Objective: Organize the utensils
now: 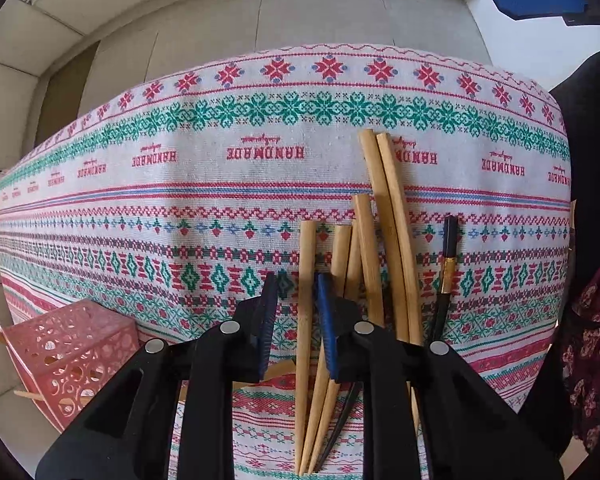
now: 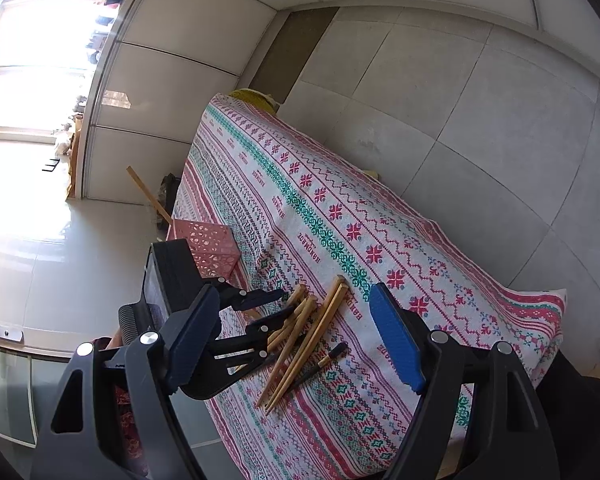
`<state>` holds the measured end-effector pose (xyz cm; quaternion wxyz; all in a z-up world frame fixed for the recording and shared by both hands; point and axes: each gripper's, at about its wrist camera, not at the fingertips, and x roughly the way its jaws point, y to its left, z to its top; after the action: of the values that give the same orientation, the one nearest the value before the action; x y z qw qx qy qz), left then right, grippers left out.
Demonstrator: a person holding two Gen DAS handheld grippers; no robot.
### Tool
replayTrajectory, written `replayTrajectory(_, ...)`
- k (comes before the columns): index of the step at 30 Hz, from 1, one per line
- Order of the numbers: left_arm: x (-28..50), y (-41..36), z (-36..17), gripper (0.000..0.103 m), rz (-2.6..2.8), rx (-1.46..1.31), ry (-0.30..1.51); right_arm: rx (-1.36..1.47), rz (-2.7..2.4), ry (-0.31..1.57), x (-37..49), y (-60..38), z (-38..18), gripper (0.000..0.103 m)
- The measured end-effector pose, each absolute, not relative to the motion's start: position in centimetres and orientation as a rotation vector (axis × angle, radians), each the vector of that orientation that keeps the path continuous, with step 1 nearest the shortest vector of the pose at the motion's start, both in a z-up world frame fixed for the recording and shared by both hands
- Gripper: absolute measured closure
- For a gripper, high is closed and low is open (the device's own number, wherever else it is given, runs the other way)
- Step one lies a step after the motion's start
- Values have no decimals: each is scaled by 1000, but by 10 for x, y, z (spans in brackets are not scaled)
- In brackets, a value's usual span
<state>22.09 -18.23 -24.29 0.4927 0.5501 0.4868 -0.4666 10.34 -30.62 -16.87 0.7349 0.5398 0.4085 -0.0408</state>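
Several wooden chopsticks [image 1: 370,248] lie bunched on the cloth-covered bench [image 1: 204,196], a black chopstick [image 1: 446,276] just right of them and a pink perforated basket [image 1: 70,358] at the bench's left edge. Left claw [image 1: 298,320]: jaws narrowed around one wooden chopstick [image 1: 306,280], pad contact unclear. Right claw [image 2: 296,344]: wide open, empty, above the bench.

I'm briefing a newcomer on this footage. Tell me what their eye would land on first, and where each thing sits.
First the patterned tablecloth, red and green bands covering the whole table. Then the loose heap of wooden chopsticks lying near its front edge, with a black chopstick beside them on the right. The left gripper hangs over the heap with one wooden stick between its fingers, and a pink perforated basket stands at the table's left end.
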Motion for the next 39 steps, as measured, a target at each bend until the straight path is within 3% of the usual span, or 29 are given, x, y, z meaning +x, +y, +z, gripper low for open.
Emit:
replayTrajectory(1,221,-184,-244,98,-1141,1323,1206,1189,-91,899,103,-307,-169,27)
replayTrajectory(6,223,-185,-245,98,-1025,1198,1226,1174,-132,923,103,-309,-173,27)
replayTrajectory(10,239,-159,-237,95,-834,853,1276,1138,-161,953,107,-303,-175,27)
replayTrajectory(14,223,-121,-191,95,-829,527,1175,1060,-137,1032,118,-282,-181,28)
replayTrajectory(17,211,-85,-148,95,-806,346,1050,1018,-123,1099,122,-260,-189,37)
replayTrajectory(19,197,-60,-126,95,-795,225,974,1016,-99,1148,124,-245,-196,50)
replayTrajectory(23,171,-10,-99,94,-795,45,846,1085,-111,1212,123,-224,-211,54)
replayTrajectory(29,158,32,-81,95,-829,-83,724,1002,-227,1249,137,-204,-205,68)
replayTrajectory(39,134,61,-48,96,-869,-137,630,954,-367,1310,149,-196,-228,69)
